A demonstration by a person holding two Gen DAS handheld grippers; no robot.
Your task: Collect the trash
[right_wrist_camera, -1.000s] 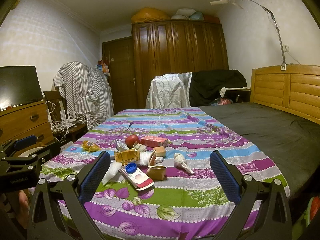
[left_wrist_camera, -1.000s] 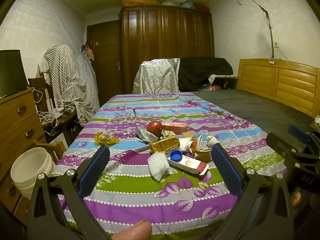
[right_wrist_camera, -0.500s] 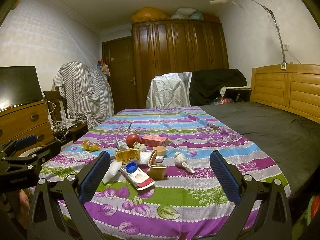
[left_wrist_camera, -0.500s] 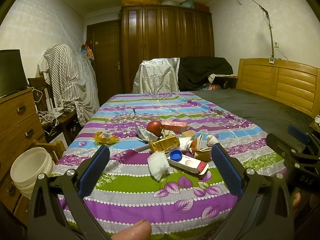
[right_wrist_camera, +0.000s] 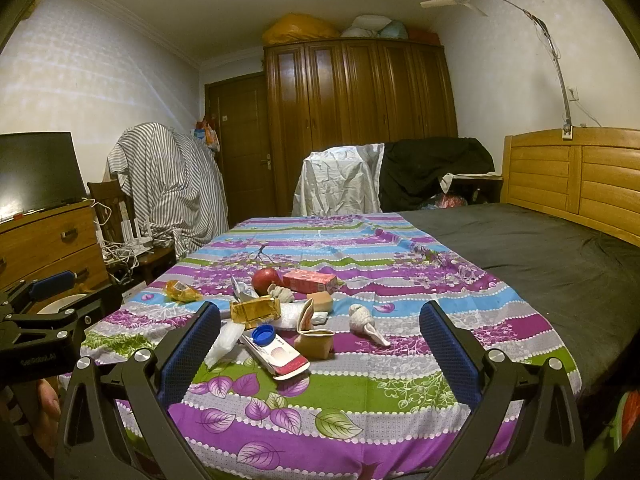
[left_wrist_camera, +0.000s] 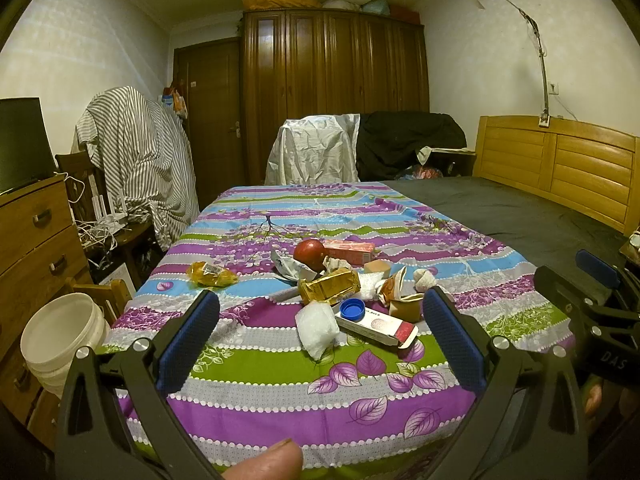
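Nothing moved | left claw (left_wrist_camera: 320, 332) agape | right claw (right_wrist_camera: 320, 336) agape | one apple (left_wrist_camera: 309, 251)

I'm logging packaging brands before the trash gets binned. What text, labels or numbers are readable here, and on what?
"DAS": white letters on the right claw's black body.
White lettering on the left claw's body: too blurred to read.
Print on the red-and-white carton, pink box and gold wrapper: too small to read.
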